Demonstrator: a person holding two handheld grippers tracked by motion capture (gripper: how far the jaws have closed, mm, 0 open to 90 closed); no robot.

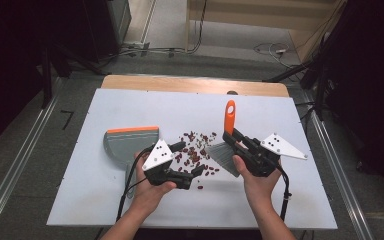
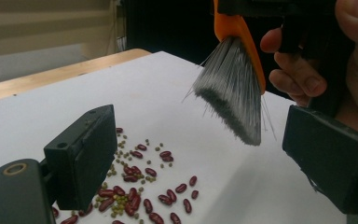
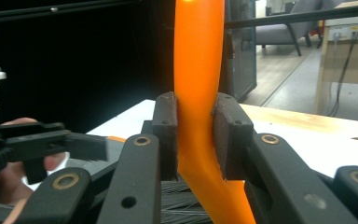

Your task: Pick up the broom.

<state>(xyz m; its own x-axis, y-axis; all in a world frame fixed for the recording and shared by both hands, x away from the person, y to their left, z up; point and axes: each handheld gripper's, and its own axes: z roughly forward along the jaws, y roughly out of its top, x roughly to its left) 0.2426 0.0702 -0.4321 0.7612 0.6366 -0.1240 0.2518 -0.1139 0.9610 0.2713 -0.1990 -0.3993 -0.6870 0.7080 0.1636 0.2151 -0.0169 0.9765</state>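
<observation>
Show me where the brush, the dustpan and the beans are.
brush [image 1: 229, 114]: high view, on its orange handle.
dustpan [image 1: 125, 144]: high view, on its grey tray.
beans [image 2: 135, 176]: left gripper view, on the red pile on the table.

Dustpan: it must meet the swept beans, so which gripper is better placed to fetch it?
Left. The left gripper is open and empty beside the dustpan; the right gripper is shut on the brush.

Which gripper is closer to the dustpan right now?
Left. The left gripper hovers open beside the dustpan, over the beans; the right gripper, clamping the brush, is beyond them.
</observation>
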